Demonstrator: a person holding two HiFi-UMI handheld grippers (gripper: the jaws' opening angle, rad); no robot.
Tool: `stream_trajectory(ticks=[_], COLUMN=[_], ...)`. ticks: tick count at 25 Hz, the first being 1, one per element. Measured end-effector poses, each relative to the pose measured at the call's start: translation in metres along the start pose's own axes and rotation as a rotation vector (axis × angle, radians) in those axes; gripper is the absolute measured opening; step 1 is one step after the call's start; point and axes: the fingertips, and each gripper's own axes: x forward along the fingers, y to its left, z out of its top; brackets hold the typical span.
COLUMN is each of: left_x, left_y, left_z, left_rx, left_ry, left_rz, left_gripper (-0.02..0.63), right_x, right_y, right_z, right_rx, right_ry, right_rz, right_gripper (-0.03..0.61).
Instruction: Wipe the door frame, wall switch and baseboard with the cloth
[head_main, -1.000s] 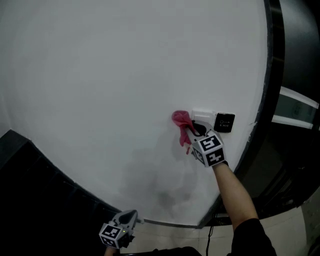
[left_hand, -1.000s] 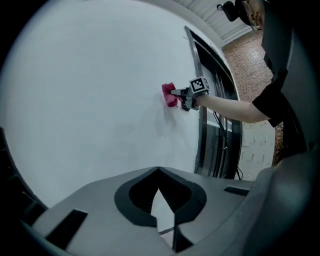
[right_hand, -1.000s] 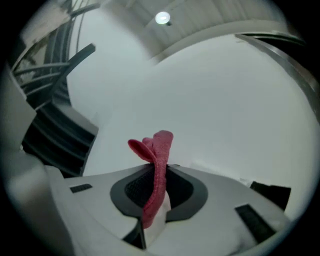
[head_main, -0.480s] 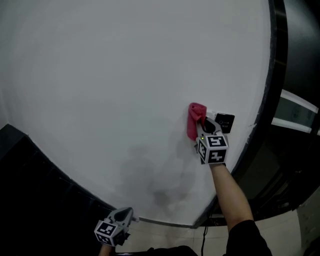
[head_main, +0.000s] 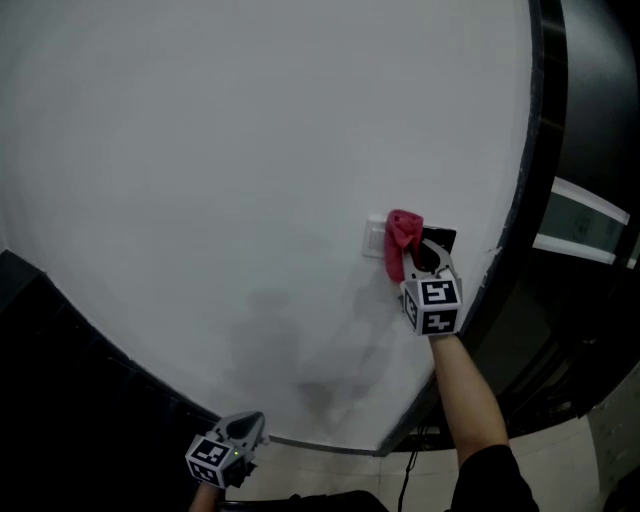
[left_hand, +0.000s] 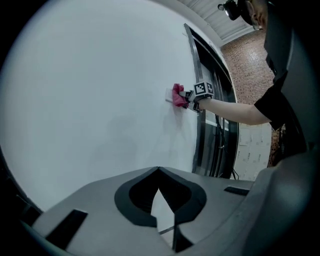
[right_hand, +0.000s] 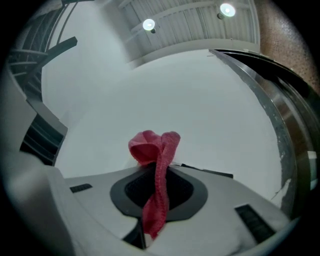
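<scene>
now | right gripper (head_main: 414, 258) pinching cloth (head_main: 403, 234) at wall switch (head_main: 375, 238) | left gripper (left_hand: 159, 173) closed

The cloth (head_main: 403, 236) is pinkish-red against the white wall switch (head_main: 375, 239) and plain white wall (head_main: 200, 150). Right of the switch sit a black plate (head_main: 441, 240) and a black door frame (head_main: 530, 200). The cubes on the left gripper (head_main: 246, 428) and right gripper (head_main: 419, 260) carry black-and-white squares.

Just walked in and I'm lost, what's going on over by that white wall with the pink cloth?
A person holds a gripper in each hand. The right gripper is shut on a pink cloth and holds it against the white wall switch, beside a black panel and the dark door frame. The left gripper hangs low near the foot of the wall, shut and empty.
</scene>
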Motion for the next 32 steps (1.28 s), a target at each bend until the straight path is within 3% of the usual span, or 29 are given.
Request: stream_trajectory(ticks=[17, 32], left_x=[0.025, 0.041], left_y=[-0.027, -0.028], left_z=[0.003, 0.061], left_rx=[0.006, 0.024], left_ry=[0.012, -0.17], left_rz=[-0.06, -0.087], left_gripper=[-0.008, -0.008], right_x=[-0.026, -0.042], right_y=[-0.06, -0.091], right_z=[-0.024, -0.038], right_rx=[0.013, 0.019], right_ry=[0.036, 0.055], right_rz=[-0.071, -0.109], right_gripper=[0.051, 0.051])
